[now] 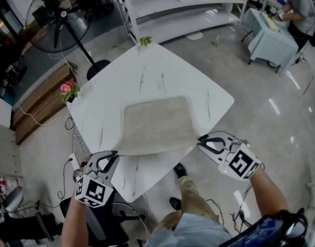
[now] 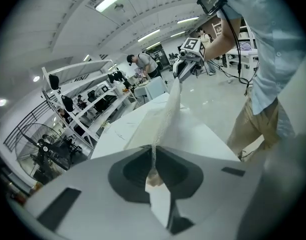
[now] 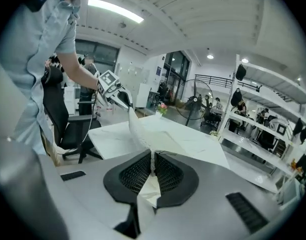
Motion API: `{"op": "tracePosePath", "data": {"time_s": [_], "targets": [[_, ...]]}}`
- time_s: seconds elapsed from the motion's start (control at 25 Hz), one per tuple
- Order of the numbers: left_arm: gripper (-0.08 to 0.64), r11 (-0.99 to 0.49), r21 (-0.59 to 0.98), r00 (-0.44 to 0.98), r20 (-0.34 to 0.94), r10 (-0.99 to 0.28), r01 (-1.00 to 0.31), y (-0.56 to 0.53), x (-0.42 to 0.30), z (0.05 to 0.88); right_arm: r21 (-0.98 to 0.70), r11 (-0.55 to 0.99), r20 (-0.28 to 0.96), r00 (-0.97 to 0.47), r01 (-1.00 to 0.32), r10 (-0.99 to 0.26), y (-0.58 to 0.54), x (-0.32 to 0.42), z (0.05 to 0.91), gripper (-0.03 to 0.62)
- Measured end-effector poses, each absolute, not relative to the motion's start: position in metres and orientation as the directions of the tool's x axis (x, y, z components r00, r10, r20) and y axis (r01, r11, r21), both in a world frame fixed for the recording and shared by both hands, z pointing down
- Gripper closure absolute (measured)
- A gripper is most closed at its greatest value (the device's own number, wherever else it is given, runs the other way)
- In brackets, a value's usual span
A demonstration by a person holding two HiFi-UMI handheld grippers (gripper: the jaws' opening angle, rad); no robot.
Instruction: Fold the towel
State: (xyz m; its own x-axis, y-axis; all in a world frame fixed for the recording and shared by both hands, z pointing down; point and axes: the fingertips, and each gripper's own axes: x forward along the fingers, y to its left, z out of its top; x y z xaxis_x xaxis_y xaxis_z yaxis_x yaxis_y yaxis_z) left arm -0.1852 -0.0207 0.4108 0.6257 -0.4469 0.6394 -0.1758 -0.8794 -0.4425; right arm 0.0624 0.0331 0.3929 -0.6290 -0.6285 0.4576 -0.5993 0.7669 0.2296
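**Head view, then left and right gripper views: towel held by two near corners over the table**

Head view
- Containers: one pot at the table's left corner, holding pink flowers. A small green plant stands at the table's far corner; its holder is too small to make out.
- Towel: beige, nubby pile, rectangular with rounded far corners. Its far part lies flat on the middle of the table and its near edge is raised off the table.
- Left gripper: at the towel's near-left corner, over the table's near edge.
- Right gripper: at the towel's near-right corner, just off the table's right edge.
- Table: square top with rounded corners, white with grey veins like marble.
- Room: glossy pale floor. A standing fan is beyond the table's left side and white shelving beyond its far corner. A second table under a pale blue cloth is well to the right, with a person at it.

Left gripper view
- Jaws closed on a thin fold of towel, which runs taut as a ridge across to the other gripper.

Right gripper view
- Jaws pinched on the towel corner, cloth pressed between black mesh-textured pads. A black office chair stands beside the table's near-left side.
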Motion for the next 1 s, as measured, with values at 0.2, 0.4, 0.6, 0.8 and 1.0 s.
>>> {"op": "tracePosePath", "data": {"time_s": [0.2,0.4,0.6,0.8,1.0], "targets": [[0.531,-0.883,-0.42,0.637,0.627,-0.449,-0.209,-0.074,-0.169,0.391,0.128,0.747,0.426,-0.644,-0.653,-0.636,-0.013,0.078,0.374,0.555],[0.531,-0.885,-0.404,0.617,0.642,-0.456,-0.233,-0.132,-0.153,0.392,0.068,0.721,0.432,-0.631,-0.689,-0.644,-0.066,0.095,0.376,0.555],[0.531,-0.898,-0.363,0.584,0.684,-0.437,-0.247,-0.182,-0.14,0.415,-0.007,0.706,0.462,-0.629,-0.708,-0.625,-0.113,0.107,0.394,0.554],[0.531,-0.921,-0.294,0.544,0.743,-0.389,-0.257,-0.215,-0.131,0.458,-0.108,0.7,0.537,-0.634,-0.706,-0.556,-0.145,0.121,0.43,0.551],[0.531,-0.935,-0.231,0.5,0.796,-0.341,-0.27,-0.239,-0.128,0.499,-0.185,0.7,0.588,-0.648,-0.69,-0.484,-0.17,0.124,0.468,0.548]]}}
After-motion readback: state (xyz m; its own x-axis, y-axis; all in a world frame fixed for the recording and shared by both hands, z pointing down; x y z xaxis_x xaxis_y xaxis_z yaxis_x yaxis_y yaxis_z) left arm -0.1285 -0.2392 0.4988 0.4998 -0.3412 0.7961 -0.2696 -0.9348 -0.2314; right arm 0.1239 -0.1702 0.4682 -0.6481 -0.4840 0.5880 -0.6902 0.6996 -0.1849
